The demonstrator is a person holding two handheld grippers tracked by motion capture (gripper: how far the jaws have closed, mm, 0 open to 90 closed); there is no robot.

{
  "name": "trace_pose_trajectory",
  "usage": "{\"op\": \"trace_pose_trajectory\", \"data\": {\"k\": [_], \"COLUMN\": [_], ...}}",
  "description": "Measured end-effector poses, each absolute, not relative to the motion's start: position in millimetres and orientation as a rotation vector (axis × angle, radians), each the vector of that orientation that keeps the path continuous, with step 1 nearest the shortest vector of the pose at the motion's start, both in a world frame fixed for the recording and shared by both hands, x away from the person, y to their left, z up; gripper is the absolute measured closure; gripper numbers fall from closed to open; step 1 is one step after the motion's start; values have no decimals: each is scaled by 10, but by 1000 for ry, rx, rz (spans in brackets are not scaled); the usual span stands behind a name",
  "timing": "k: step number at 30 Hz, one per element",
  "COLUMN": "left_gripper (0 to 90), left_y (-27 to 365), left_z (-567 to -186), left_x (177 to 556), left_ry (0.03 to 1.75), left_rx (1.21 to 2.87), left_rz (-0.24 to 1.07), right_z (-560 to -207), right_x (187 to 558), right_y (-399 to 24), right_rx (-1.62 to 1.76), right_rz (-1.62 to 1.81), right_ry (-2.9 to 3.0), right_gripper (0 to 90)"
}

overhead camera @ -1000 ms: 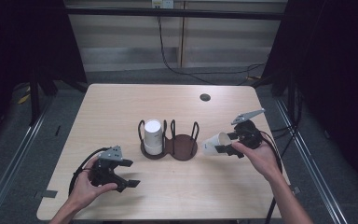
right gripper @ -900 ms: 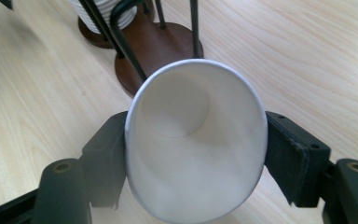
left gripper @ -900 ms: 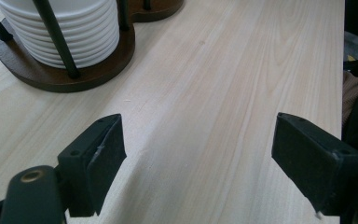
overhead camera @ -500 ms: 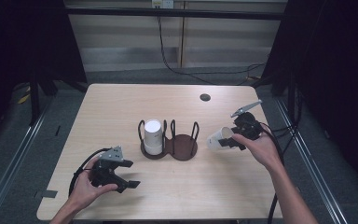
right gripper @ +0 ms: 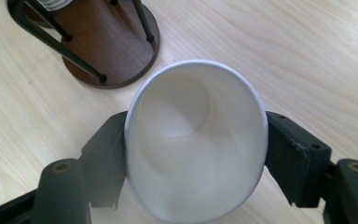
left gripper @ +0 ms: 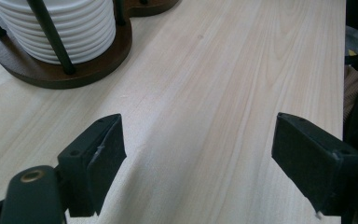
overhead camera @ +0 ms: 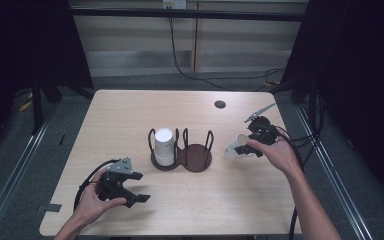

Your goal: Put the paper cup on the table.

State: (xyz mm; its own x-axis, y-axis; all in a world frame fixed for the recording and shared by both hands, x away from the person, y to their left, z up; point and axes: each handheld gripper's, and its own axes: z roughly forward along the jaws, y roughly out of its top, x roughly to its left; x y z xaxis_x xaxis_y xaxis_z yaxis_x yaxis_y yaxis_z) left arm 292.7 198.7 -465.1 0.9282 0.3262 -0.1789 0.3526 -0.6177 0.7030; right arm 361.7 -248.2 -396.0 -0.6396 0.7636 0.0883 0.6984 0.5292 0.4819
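Jaws spread wide on the left gripper (overhead camera: pixel 130 192), which rests on the near left part of the wooden table (overhead camera: pixel 130 115) with bare tabletop between its pads and the person's left hand (overhead camera: pixel 92 200) around its body. From the left gripper view, the black pads (left gripper: pixel 98 158) stand well apart with nothing between them, and the ribbed stack of white cups (left gripper: pixel 60 28) rises beyond them on its dark round base.

Farther in and to the right, the right gripper (overhead camera: pixel 242 148) has its jaws closed against the sides of a single white paper cup (overhead camera: pixel 235 147), held above the table in the person's right hand (overhead camera: pixel 275 152) with its mouth turned back toward the gripper. In the right gripper view the cup (right gripper: pixel 193 140) is pinched between the two black pads, its rim pressed into an oval and its open mouth facing the camera.

Mid-table stands a dark wooden two-ring cup holder (overhead camera: pixel 195 160) with black wire posts; its left ring carries the white cup stack (overhead camera: pixel 163 146), while its right ring is bare. The held cup hangs just right of that bare ring. Beyond it, near the far edge, lies a small dark disc (overhead camera: pixel 220 104).
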Motion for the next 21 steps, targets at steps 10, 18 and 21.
{"op": "trace_pose_trajectory", "data": {"k": [10, 18, 21], "left_gripper": [173, 173, 173], "left_y": [1984, 1969, 1969], "left_z": [-4662, -4674, -4676], "left_x": [2937, 2922, 2922], "left_ry": [469, 471, 466], "left_rx": [2292, 2299, 2304], "left_rz": [-47, -47, -45], "right_z": [-4041, -4048, -4068], "right_x": [3685, 3754, 3775], "right_y": [-2495, -2451, -2445], "right_rx": [1286, 1277, 1292], "right_rz": [639, 531, 497], "right_ry": [2671, 2700, 2705], "right_gripper": [276, 272, 268]}}
